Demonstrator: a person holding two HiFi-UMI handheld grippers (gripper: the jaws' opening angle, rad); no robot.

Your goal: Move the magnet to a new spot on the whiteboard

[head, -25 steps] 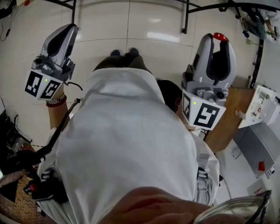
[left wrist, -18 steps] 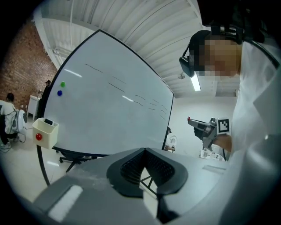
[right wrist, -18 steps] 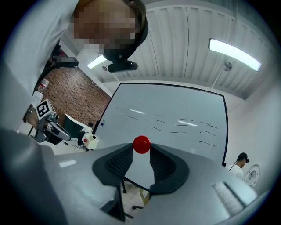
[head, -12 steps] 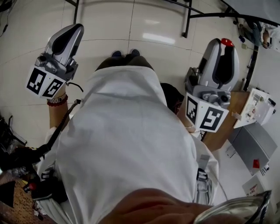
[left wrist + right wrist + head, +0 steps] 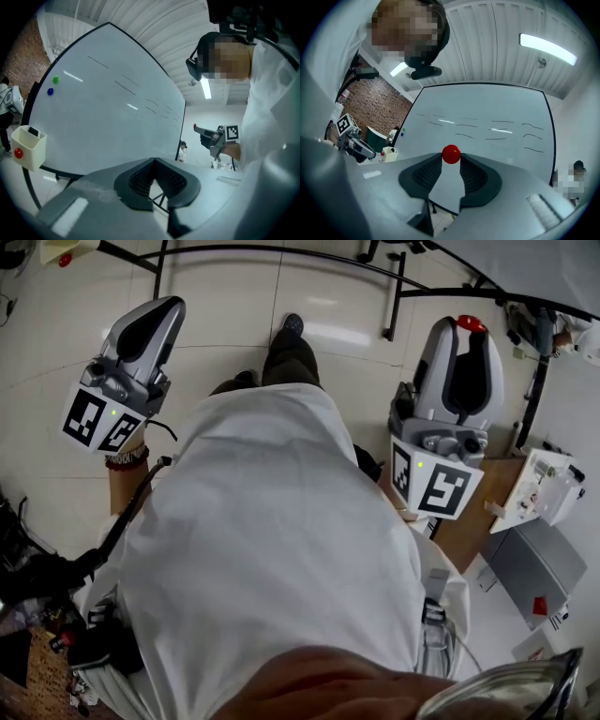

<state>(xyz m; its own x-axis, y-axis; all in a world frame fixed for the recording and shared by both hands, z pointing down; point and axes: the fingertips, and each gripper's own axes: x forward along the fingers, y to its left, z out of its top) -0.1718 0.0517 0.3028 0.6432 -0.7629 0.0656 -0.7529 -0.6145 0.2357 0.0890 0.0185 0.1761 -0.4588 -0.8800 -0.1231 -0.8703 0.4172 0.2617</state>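
Observation:
A red ball magnet (image 5: pixel 451 154) sits pinched between the tips of my right gripper (image 5: pixel 451 161), which is shut on it; the head view shows it as a red cap (image 5: pixel 472 323) at that gripper's far end. The whiteboard (image 5: pixel 487 117) stands ahead of it, marked with short black lines. My left gripper (image 5: pixel 153 162) is shut with nothing in it and points toward the same whiteboard (image 5: pixel 108 108). A green magnet (image 5: pixel 56 80) and a blue magnet (image 5: pixel 50 92) stick to the board's upper left. The head view shows the left gripper (image 5: pixel 161 307) held up at the left.
A white holder (image 5: pixel 27 146) with a red magnet (image 5: pixel 18 153) hangs at the board's lower left. The board's black stand legs (image 5: pixel 398 282) cross the floor ahead. A wooden table (image 5: pixel 478 512) with a white device (image 5: pixel 544 488) is at my right. Another person (image 5: pixel 182 151) stands far off.
The person has stepped forward, one foot now out ahead. Both grippers sit slightly higher in the head view, and the stand legs have come closer. The right grip on the magnet is unchanged.

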